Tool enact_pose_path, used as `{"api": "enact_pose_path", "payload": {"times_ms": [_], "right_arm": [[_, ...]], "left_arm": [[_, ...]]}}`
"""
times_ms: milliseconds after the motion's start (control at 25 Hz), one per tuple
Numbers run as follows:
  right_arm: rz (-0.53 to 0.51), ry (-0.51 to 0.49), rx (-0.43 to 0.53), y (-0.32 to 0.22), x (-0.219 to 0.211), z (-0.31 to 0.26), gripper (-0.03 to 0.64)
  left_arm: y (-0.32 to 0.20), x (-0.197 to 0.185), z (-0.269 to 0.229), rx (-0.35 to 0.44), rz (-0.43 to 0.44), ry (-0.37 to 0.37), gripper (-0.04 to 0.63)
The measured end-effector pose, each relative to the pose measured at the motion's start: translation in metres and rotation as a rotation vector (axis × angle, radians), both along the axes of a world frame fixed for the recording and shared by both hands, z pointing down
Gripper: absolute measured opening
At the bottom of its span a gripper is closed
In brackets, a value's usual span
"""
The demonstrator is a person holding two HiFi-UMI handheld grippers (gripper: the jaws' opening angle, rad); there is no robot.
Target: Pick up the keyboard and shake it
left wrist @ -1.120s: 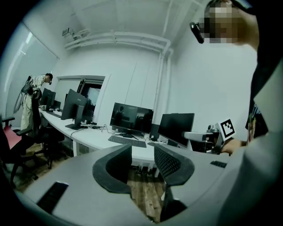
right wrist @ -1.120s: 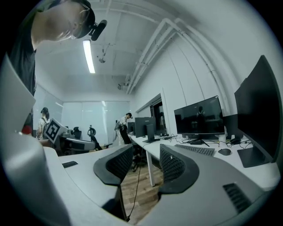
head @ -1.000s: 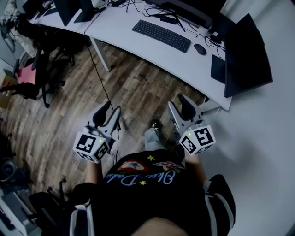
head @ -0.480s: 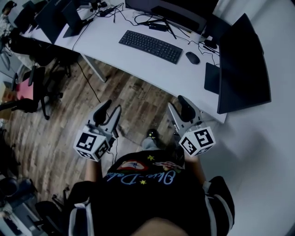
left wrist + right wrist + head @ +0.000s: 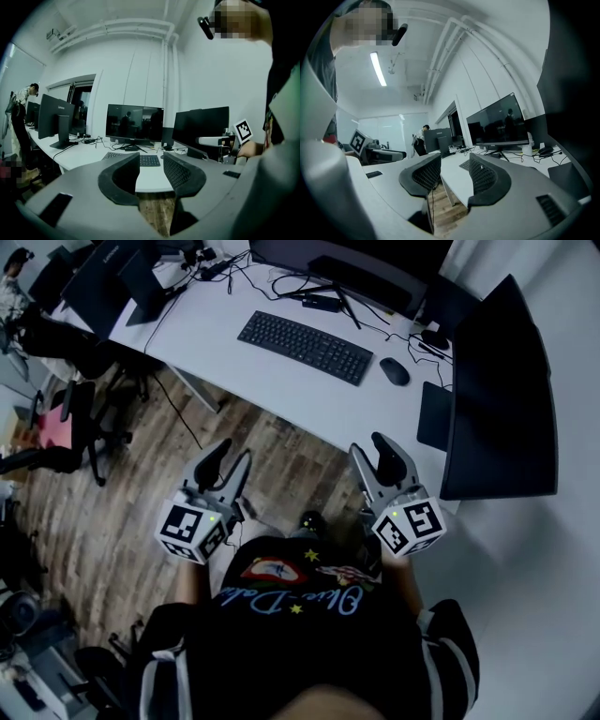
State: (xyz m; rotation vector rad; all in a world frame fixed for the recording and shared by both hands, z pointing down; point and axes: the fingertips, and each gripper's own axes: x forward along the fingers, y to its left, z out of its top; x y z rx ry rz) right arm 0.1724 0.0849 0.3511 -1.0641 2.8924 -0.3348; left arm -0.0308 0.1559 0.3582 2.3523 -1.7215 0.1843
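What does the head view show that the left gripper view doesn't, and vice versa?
Head view only: the left gripper's marker cube and the person's shoe on the wood floor.
Left gripper view only: ceiling pipes and a doorway.
Both: the keyboard lying untouched on the white desk, the centre monitor, and the left gripper and right gripper, both empty.
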Motion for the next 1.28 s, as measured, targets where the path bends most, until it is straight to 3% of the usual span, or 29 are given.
{"api": "enact_pose_path", "payload": {"times_ms": [400,720,1280], "right_arm": [[0.03,0.023,-0.033,-0.045,-0.007,0.011,0.155],[0.145,0.044,-0.034,-0.108,-0.008,0.017,0.155],[0.401,0.075,-0.115,-0.205,-0.037,0.023,0.163]], "left_arm": [[-0.053,-0.027,0.007,-0.009,-0.017,0.018,0.135],[-0.142,-0.033,0.02,-0.003,0.105,0.007,0.135],[-0.306,-0.087,0.035,-0.02,0.314,-0.002,0.135]]}}
